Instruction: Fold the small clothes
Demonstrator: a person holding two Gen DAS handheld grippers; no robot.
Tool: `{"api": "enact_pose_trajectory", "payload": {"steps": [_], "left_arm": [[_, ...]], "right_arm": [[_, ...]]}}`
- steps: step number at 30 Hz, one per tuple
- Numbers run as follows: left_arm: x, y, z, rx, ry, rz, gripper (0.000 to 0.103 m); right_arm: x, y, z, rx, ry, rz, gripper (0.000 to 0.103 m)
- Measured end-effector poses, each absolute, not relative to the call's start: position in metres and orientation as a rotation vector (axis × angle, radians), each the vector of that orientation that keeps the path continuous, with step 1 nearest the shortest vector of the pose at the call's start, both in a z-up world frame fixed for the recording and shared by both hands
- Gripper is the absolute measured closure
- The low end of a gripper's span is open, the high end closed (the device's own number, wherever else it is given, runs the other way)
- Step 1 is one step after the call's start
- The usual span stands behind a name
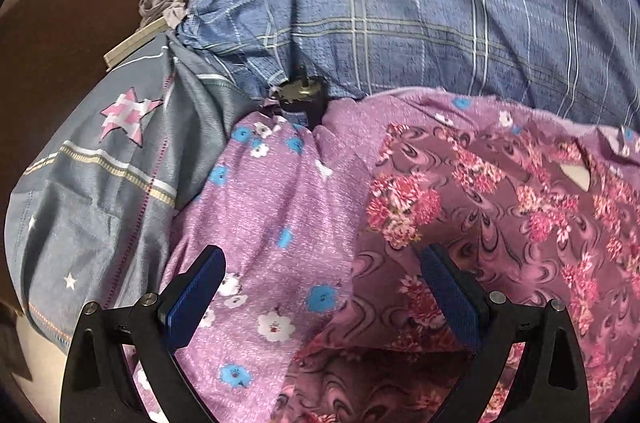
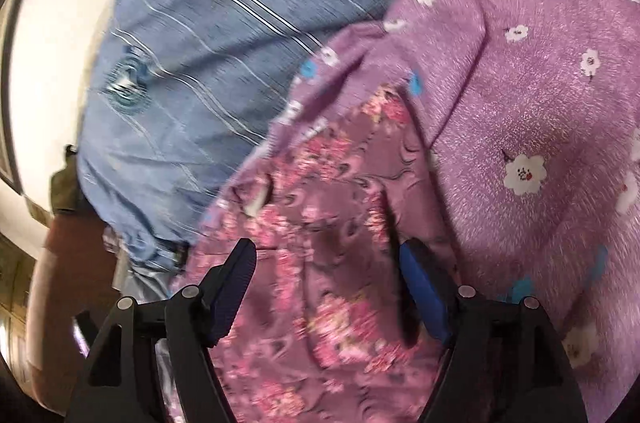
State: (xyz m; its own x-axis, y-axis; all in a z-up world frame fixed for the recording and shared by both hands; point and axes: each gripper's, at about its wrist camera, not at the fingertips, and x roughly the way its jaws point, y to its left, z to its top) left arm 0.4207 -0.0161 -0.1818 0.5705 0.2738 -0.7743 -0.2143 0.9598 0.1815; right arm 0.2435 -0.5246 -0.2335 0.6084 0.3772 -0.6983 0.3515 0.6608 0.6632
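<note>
On the bed's blue plaid bedspread (image 1: 400, 23) lies a lilac fleece blanket with white and blue flowers (image 1: 272, 207); a small mauve garment printed with pink blossoms (image 1: 500, 191) rests on top of it. Left gripper (image 1: 320, 287): blue-padded fingers spread wide, straddling the garment's edge, holding nothing. Right gripper (image 2: 332, 287): fingers likewise apart over the garment (image 2: 320, 223), view blurred. Grey star-patterned pillow (image 1: 100, 183) at left, beside the blanket.
</note>
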Motion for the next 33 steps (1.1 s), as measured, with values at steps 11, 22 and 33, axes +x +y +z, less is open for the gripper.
{"api": "enact_pose_trajectory", "payload": {"steps": [11,22,33], "left_arm": [[0.439,-0.036,-0.217,0.11,1.029,0.229,0.005],[0.436,-0.045,-0.221,0.173,1.001,0.293,0.005],[0.423,-0.08,-0.228,0.26,1.0,0.202,0.005]], "right_arm": [[0.243,-0.501,-0.219,0.643,0.955,0.002,0.097],[0.246,-0.515,-0.228,0.626,0.997,-0.097,0.068],[0.253,-0.458,-0.225,0.418,1.035,0.133,0.077]]}}
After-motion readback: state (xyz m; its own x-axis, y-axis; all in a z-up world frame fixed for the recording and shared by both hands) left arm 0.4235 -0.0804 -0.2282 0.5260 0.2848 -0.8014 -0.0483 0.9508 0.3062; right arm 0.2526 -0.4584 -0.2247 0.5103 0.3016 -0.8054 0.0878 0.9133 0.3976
